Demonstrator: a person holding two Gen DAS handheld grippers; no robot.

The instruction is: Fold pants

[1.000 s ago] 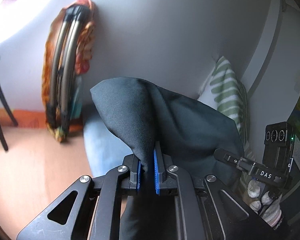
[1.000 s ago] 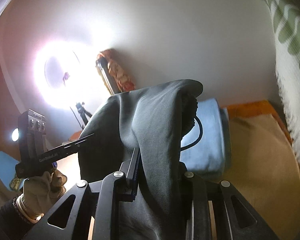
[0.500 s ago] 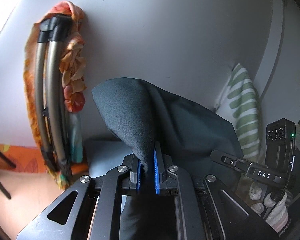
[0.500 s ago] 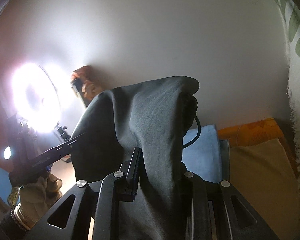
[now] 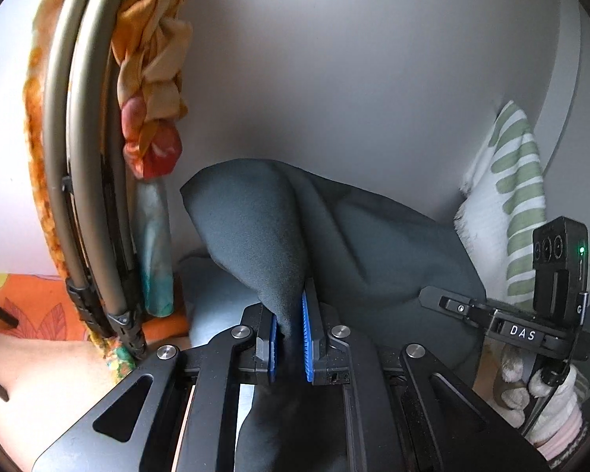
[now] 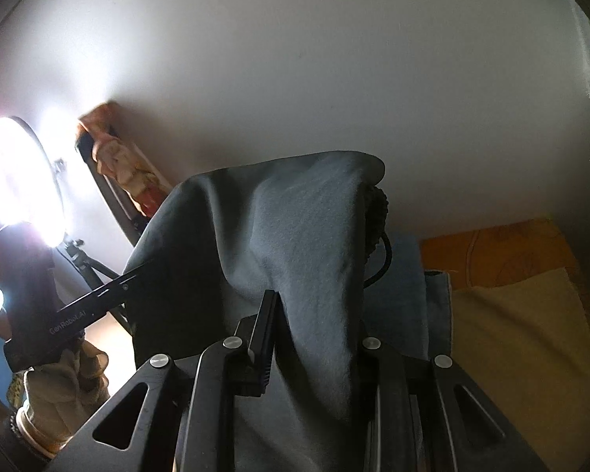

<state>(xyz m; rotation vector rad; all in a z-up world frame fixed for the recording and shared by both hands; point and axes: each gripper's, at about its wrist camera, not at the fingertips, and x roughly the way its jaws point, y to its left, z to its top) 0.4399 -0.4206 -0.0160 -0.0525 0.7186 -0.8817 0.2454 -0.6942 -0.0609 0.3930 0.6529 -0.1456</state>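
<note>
The dark grey pants (image 5: 263, 220) hang in the air between both grippers. My left gripper (image 5: 289, 338) is shut on one edge of them, the cloth pinched between its blue pads and bulging above. My right gripper (image 6: 314, 338) is shut on another part of the pants (image 6: 295, 228); the cloth drapes over its right finger and hides it. A black drawstring (image 6: 381, 251) dangles from the waistband. The right gripper also shows in the left wrist view (image 5: 503, 326), and the left one in the right wrist view (image 6: 78, 314).
A folded chair with orange cloth (image 5: 98, 157) leans on the white wall at left. A green-striped white towel (image 5: 507, 204) hangs at right. A light blue cloth (image 6: 409, 283) and a tan surface (image 6: 523, 334) lie below. A bright ring light (image 6: 15, 185) glares at left.
Both grippers have tilted upward with the pants still held; the folded chair and wall fill more of the left view, the floor less.
</note>
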